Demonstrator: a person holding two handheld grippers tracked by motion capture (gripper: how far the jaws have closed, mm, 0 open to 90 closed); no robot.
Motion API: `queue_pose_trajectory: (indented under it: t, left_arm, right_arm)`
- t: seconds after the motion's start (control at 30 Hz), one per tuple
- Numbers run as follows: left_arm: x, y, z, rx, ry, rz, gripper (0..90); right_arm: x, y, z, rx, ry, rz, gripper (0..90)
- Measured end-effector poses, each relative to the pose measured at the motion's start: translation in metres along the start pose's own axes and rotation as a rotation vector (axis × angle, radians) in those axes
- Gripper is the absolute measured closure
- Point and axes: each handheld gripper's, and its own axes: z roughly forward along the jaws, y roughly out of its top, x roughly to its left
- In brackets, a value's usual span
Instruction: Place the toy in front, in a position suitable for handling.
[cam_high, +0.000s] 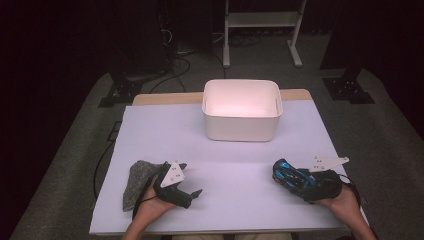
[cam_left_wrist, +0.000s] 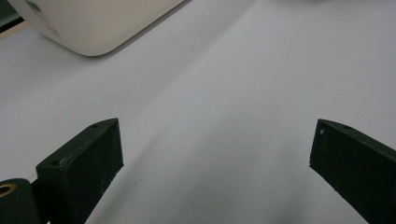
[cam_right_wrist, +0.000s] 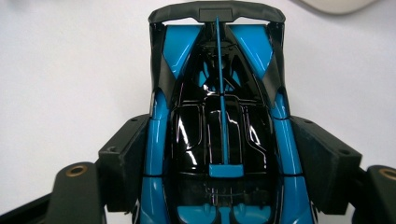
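At lower right of the high view, our right gripper (cam_high: 286, 175) pinches the blue toy car (cam_high: 292, 177) by its sides. At lower left, our left gripper (cam_high: 190, 179) rests with jaws spread, beside a grey cloth (cam_high: 137, 179). Above centre stands the white bin (cam_high: 241, 126).

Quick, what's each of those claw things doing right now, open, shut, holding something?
Left gripper: open, holding nothing.
Right gripper: closed on the blue and black toy car.
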Motion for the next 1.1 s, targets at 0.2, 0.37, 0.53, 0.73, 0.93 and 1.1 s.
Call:
queue_pose_trajectory:
  t: [0.2,0.37,0.53,0.73,0.93,1.1]
  left_arm:
    - [0.0,0.0,0.0,0.005,0.001,0.002,1.8]
    - [-0.001,0.0,0.0,0.012,0.0,0.007,1.8]
    - [-0.001,0.0,-0.001,0.014,-0.002,0.008,1.8]
    - [-0.001,-0.001,-0.002,0.007,0.003,0.006,1.8]
    - [0.0,-0.001,-0.003,0.005,0.005,0.005,1.8]
    - [0.001,-0.001,-0.005,0.001,0.007,-0.001,1.8]
  right_arm:
    - [0.0,0.012,-0.004,-0.002,0.026,-0.021,25.0]
    - [0.004,0.033,-0.009,-0.003,0.06,-0.072,25.0]
    - [0.011,0.061,-0.013,-0.014,0.106,-0.125,25.0]
    - [0.027,0.094,-0.009,-0.003,0.146,-0.206,25.0]
    - [0.044,0.114,0.006,0.019,0.202,-0.277,25.0]
    - [0.055,0.121,0.022,0.032,0.246,-0.308,25.0]
